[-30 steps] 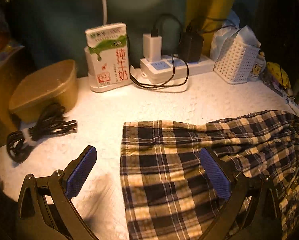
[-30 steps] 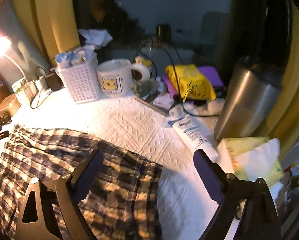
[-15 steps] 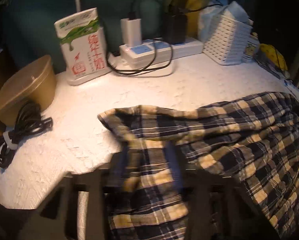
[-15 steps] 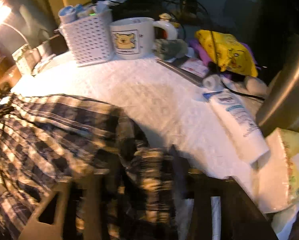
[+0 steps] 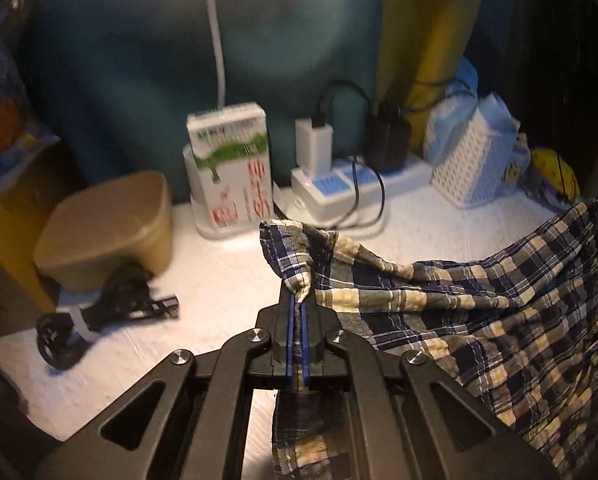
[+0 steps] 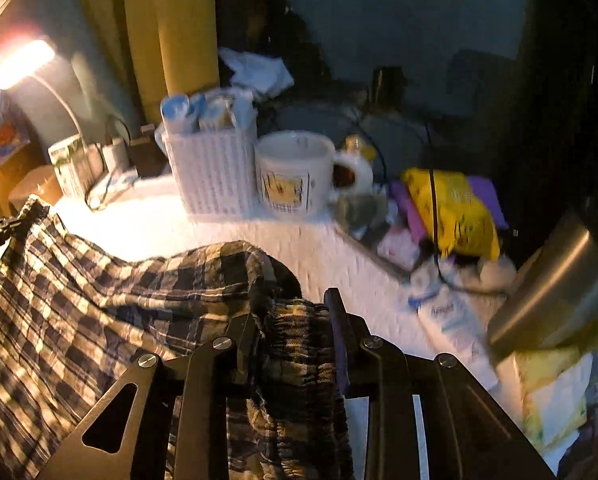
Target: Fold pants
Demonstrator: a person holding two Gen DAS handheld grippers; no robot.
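Observation:
The plaid pants (image 5: 479, 312) in navy, cream and yellow hang between my two grippers above the white tabletop (image 5: 219, 280). My left gripper (image 5: 298, 300) is shut on the hem corner of a leg, which sticks up past the fingertips. In the right wrist view my right gripper (image 6: 293, 316) is shut on the gathered elastic waistband, and the pants (image 6: 99, 304) stretch away to the left, where the left gripper's tip shows at the frame edge.
At the back stand a milk carton (image 5: 229, 168), a power strip with chargers (image 5: 351, 184), a white basket (image 6: 211, 172) and a mug (image 6: 295, 176). A tan box (image 5: 103, 224), coiled cable (image 5: 99, 312), lotion tube (image 6: 455, 328), metal canister (image 6: 555, 292) and yellow bag (image 6: 451, 208) sit around.
Both grippers went from open over the flat pants to shut on the cloth. They have lifted the hem and waistband off the table, so the fabric now hangs between them.

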